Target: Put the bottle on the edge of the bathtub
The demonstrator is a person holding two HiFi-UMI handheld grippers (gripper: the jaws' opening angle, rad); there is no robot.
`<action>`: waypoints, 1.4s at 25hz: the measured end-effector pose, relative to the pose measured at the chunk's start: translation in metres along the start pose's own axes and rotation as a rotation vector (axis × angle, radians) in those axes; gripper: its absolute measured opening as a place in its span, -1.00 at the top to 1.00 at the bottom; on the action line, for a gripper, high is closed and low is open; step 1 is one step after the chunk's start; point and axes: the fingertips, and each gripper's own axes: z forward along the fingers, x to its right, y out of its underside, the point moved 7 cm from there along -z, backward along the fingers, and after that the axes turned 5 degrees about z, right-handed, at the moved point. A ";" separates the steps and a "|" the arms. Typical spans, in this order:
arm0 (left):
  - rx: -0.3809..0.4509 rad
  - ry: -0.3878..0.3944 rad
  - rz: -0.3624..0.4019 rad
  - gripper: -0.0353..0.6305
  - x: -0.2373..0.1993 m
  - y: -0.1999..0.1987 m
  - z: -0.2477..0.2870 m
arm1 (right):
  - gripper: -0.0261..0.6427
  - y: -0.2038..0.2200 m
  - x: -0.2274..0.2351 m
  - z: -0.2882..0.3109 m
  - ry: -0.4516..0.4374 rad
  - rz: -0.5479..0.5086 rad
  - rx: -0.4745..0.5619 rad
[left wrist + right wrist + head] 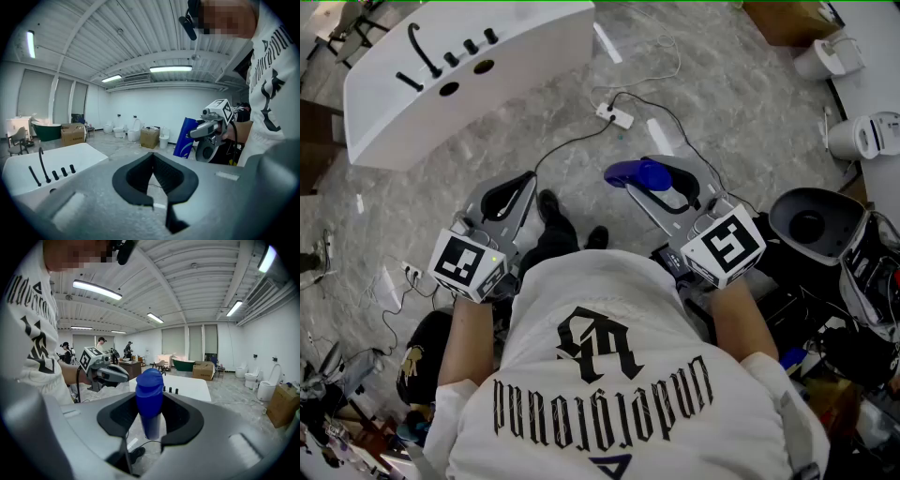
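My right gripper (649, 174) is shut on a blue bottle (637, 174), which it holds out in front of me above the floor. In the right gripper view the bottle (149, 399) stands upright between the black pads, cap upward. The left gripper (529, 178) has its tips together with nothing between them, and its own view (152, 157) shows the same. The white bathtub (487, 66), with a black faucet and knobs on its rim, stands ahead to the left. It also shows as the tub (51, 164) in the left gripper view and as the tub (187, 385) behind the bottle.
A white power strip (621, 116) and its black cable lie on the marble floor between me and the tub. Toilets (862, 136) and a dark basin (811, 220) crowd the right side. Cardboard boxes (72, 135) stand further off. My shoes (553, 216) are below the grippers.
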 end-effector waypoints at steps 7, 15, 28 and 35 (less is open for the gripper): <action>0.002 -0.014 -0.024 0.88 -0.025 -0.004 -0.003 | 0.47 -0.010 0.005 0.027 -0.013 -0.006 0.000; 0.020 -0.005 -0.033 0.88 -0.102 -0.005 0.012 | 0.47 -0.032 0.034 0.090 0.003 0.007 -0.008; 0.055 0.059 0.008 0.88 -0.252 -0.027 0.021 | 0.47 -0.106 0.080 0.206 0.082 0.012 0.013; 0.046 0.034 -0.017 0.88 -0.288 -0.021 0.039 | 0.47 -0.112 0.117 0.240 0.062 0.008 -0.005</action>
